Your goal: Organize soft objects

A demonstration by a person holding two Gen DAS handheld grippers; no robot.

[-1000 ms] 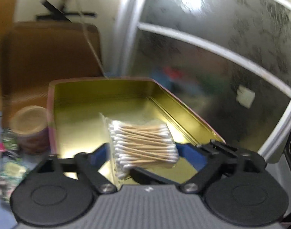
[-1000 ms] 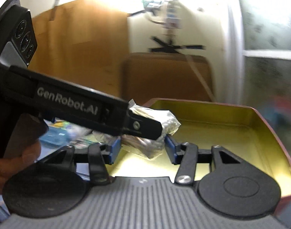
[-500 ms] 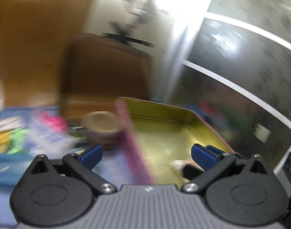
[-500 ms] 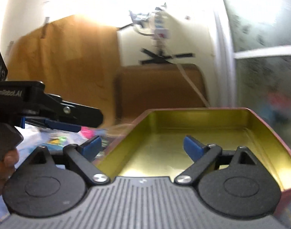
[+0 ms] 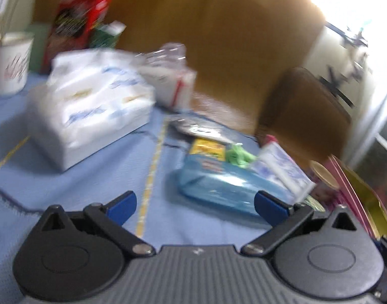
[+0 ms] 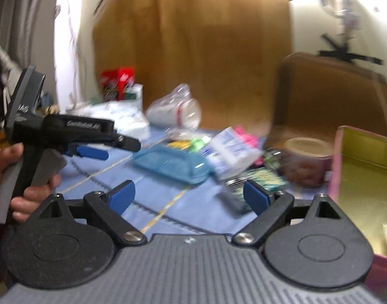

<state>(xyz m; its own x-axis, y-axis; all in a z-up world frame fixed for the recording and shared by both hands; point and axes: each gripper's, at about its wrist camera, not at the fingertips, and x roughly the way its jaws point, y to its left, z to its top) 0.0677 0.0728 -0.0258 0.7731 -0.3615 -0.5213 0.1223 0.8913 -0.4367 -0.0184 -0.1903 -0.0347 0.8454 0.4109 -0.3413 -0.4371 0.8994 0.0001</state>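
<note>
Open blue cloth on the bench [image 5: 97, 177] lies near, between the white tissue pack [image 5: 92, 106] far left and the blue wipes pack [image 5: 226, 187] right of centre. Right is crowded: small packets [image 6: 231, 149], cup [image 6: 307, 162], then the tin's pink wall [image 6: 336, 162]. Left tool [image 6: 92, 152] occupies the left side in the right wrist view.
</note>
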